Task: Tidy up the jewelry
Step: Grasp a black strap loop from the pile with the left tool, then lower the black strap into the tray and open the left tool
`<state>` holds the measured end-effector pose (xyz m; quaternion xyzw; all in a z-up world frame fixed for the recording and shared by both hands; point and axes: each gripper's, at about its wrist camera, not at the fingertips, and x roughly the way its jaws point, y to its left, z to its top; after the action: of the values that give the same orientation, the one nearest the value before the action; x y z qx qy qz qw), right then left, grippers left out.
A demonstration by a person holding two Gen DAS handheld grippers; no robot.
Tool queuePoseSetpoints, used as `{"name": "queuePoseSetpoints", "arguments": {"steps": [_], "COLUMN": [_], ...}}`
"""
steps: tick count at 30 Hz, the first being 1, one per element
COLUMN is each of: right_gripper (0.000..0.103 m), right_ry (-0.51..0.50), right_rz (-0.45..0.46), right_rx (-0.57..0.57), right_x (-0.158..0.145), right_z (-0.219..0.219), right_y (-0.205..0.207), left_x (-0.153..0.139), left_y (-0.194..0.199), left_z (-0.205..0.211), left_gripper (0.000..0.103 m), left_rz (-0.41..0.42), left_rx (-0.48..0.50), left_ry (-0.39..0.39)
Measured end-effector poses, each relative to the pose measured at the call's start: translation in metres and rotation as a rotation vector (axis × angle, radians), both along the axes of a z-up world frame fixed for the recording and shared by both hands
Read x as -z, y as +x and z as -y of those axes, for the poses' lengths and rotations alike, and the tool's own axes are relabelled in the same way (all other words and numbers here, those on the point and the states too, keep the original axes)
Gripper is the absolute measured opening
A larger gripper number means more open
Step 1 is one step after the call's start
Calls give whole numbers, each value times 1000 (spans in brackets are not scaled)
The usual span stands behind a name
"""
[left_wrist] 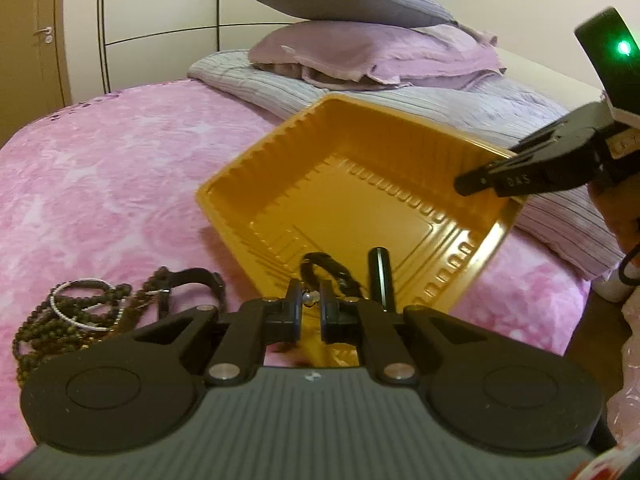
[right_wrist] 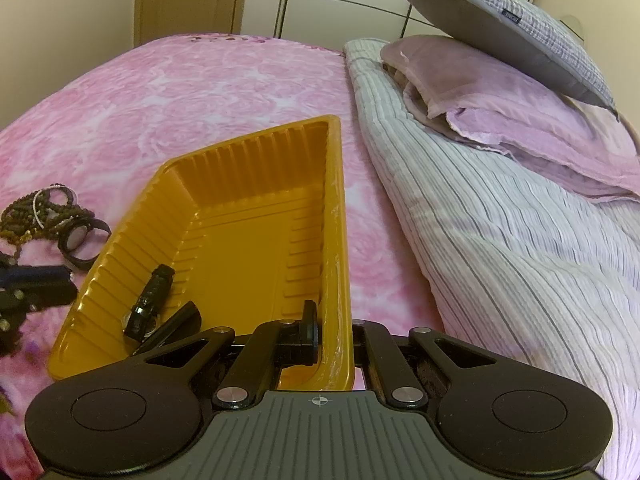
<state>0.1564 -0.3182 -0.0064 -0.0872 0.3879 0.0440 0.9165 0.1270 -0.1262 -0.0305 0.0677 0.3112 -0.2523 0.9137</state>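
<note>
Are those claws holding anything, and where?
Right gripper pinches the tray by its rim; left gripper seems to pinch a silvery bit at its tips.

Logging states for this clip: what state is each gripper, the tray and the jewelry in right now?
right gripper: shut on the tray's rim.
left gripper: nearly closed, small silver piece between its pads.
yellow tray: upright on the bed, black pieces inside.
bead pile: tangled, outside the tray.
watch: lying on the bed, outside the tray.
</note>
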Motion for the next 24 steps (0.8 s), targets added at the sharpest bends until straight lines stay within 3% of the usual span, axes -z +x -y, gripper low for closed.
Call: {"name": "queuePoseSetpoints", "arguments": {"steps": [19, 24], "right_gripper": [4, 4], "right_ry": [-93, -129], "right_rz": [-96, -105], "right_rx": [-89, -118], "right_x": [-7, -11], "right_z": [-11, -16], "right_y": [5, 8], "left_x": [14, 13], "left_y": [12, 11], "left_z": [16, 10], "left_gripper": [8, 15], "left_rz": [-44, -42], "left_rx": [34, 12], "left_ry": [-8, -22]}}
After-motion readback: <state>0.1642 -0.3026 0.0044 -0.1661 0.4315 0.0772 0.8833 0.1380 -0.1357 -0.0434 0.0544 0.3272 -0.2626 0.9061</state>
